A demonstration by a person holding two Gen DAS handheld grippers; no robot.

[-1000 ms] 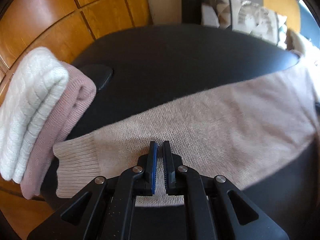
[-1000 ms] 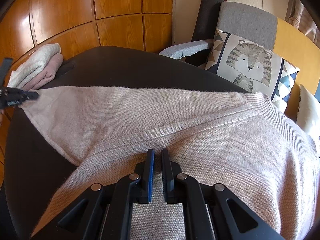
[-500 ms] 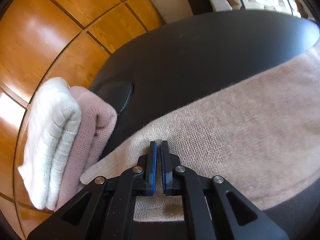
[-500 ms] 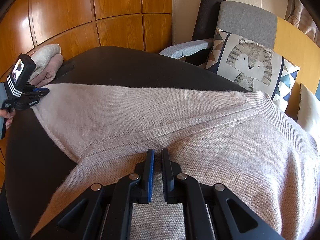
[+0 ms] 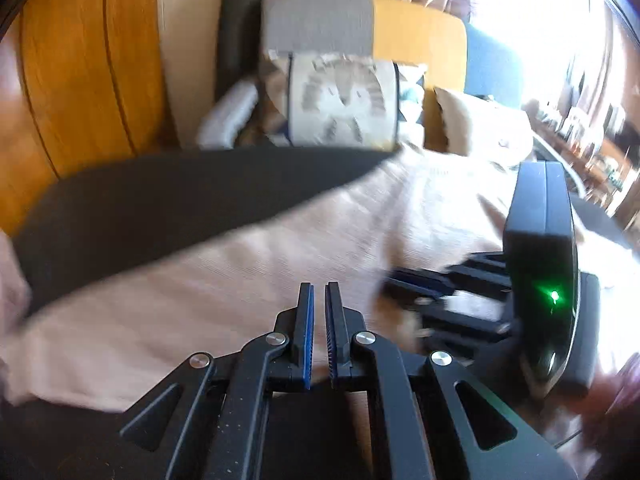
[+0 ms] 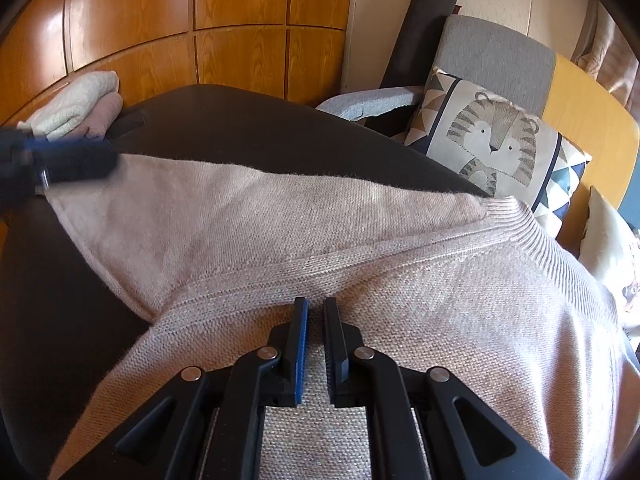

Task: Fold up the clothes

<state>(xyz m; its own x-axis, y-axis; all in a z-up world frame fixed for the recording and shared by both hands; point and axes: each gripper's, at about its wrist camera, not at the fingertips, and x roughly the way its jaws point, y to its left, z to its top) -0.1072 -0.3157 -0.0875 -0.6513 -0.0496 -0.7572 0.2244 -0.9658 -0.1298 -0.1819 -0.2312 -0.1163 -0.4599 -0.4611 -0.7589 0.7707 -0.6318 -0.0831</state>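
A pale pink knit sweater (image 6: 420, 280) lies spread on the dark round table (image 6: 248, 124), one sleeve (image 6: 180, 208) stretched to the left. My right gripper (image 6: 316, 302) is shut, its tips resting on the sweater's body just below the shoulder seam. My left gripper (image 5: 318, 286) is shut on the sleeve's end, with pink knit (image 5: 200, 300) showing at the base of its pads. In the right wrist view the left gripper (image 6: 96, 160) is a blur at the far left, at the sleeve's tip. In the left wrist view the right gripper (image 5: 400, 276) lies close by on the right.
Two folded knits, white on pink (image 6: 80, 108), sit at the table's far left edge by the wooden panel wall (image 6: 240, 40). Behind the table stands a grey chair (image 6: 500, 52) with a tiger cushion (image 6: 492, 140) and a dark roll (image 6: 420, 32).
My left gripper has swung right and lifted with the sleeve end, so its view now faces the chair and the right gripper. The right gripper has stayed put.
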